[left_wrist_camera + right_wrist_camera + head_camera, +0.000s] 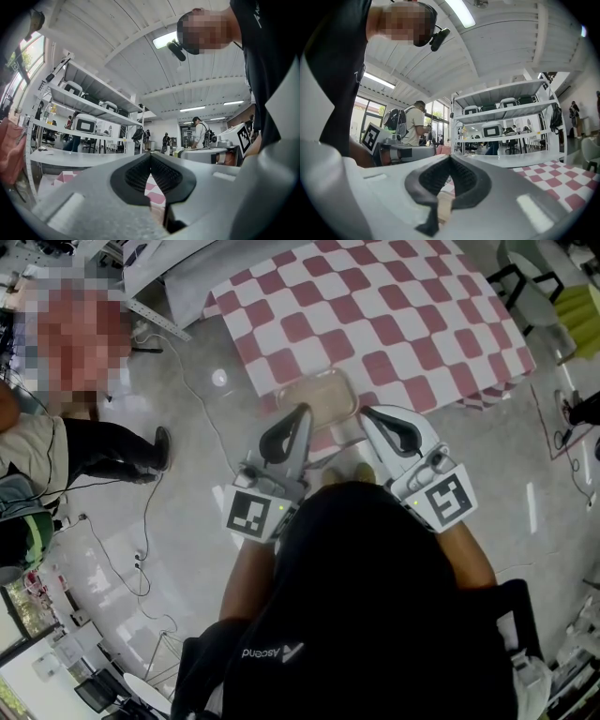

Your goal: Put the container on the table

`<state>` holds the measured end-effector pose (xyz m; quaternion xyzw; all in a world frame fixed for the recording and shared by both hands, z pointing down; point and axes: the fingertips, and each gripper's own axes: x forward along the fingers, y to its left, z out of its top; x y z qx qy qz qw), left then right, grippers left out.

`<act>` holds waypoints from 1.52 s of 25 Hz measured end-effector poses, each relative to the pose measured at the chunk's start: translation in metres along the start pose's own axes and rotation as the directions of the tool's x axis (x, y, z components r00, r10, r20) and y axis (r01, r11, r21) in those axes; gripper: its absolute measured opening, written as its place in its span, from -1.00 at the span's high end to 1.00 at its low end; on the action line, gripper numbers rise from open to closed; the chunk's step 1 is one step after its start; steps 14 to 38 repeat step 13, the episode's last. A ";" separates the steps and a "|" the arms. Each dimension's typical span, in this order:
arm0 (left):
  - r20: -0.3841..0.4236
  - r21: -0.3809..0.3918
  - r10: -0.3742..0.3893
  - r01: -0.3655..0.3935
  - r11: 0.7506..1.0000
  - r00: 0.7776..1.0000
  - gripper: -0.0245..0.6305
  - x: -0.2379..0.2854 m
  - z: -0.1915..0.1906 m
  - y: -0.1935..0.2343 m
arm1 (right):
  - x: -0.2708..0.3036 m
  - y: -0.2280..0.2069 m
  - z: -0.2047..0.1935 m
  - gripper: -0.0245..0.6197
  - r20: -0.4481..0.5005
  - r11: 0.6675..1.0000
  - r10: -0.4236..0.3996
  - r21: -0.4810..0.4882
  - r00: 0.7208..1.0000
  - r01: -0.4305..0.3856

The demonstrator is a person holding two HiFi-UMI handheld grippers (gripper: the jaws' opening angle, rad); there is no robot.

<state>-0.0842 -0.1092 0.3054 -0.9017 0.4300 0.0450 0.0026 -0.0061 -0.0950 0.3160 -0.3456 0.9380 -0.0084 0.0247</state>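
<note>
Looking down in the head view, the beige container (314, 395) sits over the near edge of the checkered table (403, 324); whether it rests there cannot be told. The left gripper (300, 416) and right gripper (366, 415) reach its near side from off the table. Left gripper view: jaws meet at the tips, pinching a pale strip of the container (158, 216). Right gripper view: jaws clamp the container (443, 204), with the table (562, 180) beyond.
</note>
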 end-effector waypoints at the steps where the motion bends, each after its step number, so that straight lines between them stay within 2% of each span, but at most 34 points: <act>1: -0.009 -0.002 0.001 -0.001 1.000 1.000 0.89 -0.001 -0.001 0.000 | 0.000 0.000 0.000 0.91 0.000 1.000 -0.001 0.000 1.000 0.001; 5: 0.019 0.009 -0.002 0.001 1.000 1.000 0.89 -0.002 0.001 0.002 | -0.001 -0.001 -0.001 0.91 -0.005 1.000 -0.009 0.000 1.000 0.009; 8: 0.001 -0.004 0.002 -0.002 1.000 1.000 0.89 -0.003 -0.002 0.001 | -0.003 -0.002 -0.003 0.91 -0.003 1.000 -0.014 0.003 1.000 0.014; 38: 0.016 0.006 -0.003 0.003 1.000 1.000 0.89 -0.001 -0.004 -0.001 | -0.005 -0.006 -0.007 0.91 -0.009 1.000 -0.020 -0.001 1.000 0.020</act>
